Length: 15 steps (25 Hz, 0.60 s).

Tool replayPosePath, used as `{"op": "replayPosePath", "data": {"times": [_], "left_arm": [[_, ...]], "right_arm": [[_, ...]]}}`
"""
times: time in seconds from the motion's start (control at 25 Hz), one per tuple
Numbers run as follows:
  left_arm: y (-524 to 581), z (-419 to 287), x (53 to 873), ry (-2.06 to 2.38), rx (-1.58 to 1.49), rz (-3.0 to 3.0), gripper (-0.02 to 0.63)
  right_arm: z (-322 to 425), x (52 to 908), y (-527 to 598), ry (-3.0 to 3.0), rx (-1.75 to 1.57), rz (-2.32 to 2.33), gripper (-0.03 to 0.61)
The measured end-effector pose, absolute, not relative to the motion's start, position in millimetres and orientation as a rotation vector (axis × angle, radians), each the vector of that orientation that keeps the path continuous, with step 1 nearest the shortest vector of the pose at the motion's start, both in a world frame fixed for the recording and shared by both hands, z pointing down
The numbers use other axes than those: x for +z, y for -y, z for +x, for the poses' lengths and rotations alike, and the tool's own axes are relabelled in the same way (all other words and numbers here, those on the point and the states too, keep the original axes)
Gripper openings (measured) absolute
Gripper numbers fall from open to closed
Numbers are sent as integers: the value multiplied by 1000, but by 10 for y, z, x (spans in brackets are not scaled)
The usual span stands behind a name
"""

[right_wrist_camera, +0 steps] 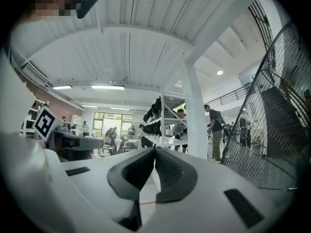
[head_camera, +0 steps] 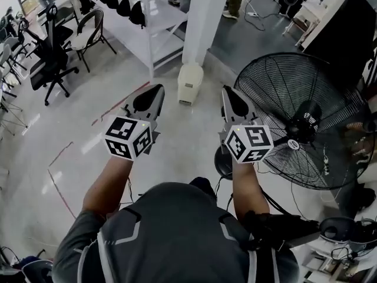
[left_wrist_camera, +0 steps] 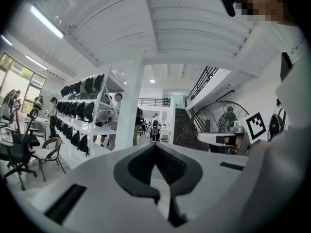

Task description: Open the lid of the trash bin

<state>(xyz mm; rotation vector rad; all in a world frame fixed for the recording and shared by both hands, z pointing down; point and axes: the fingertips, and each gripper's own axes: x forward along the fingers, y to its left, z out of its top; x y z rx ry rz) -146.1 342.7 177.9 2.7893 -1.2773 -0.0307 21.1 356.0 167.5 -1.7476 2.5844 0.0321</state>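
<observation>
1. Ahead on the floor, by the white pillar (head_camera: 206, 16), stands the trash bin (head_camera: 190, 82), lid shut, beyond and between our tongs.
2. We hold the left gripper (head_camera: 156, 91) and the right gripper (head_camera: 226, 93) pressed together and empty, about equally near the bin.

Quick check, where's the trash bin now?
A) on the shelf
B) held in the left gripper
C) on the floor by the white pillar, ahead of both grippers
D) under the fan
C: the trash bin stands on the floor at the foot of the white pillar, untouched.

Cream trash bin (head_camera: 190, 82); black fan (head_camera: 303, 122)
</observation>
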Motion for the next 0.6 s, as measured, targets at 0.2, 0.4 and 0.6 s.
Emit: {"op": "replayPosePath", "data": {"times": [0.2,0.4,0.6], "left_arm": [[-3230,-1643,1850,1253,-46,2776,8],[-2933,-1720,1873,1280,-40,2770,8],[-2525,-1677,1932,1322,-30,2764,8]], "right_arm": [[-43,1708,-3379,-2619,33,-1743,26],[-115,1700,-3059,-2619,46,-1722,26],[-24,1780,-2583,-2624,46,-1713,26]]}}
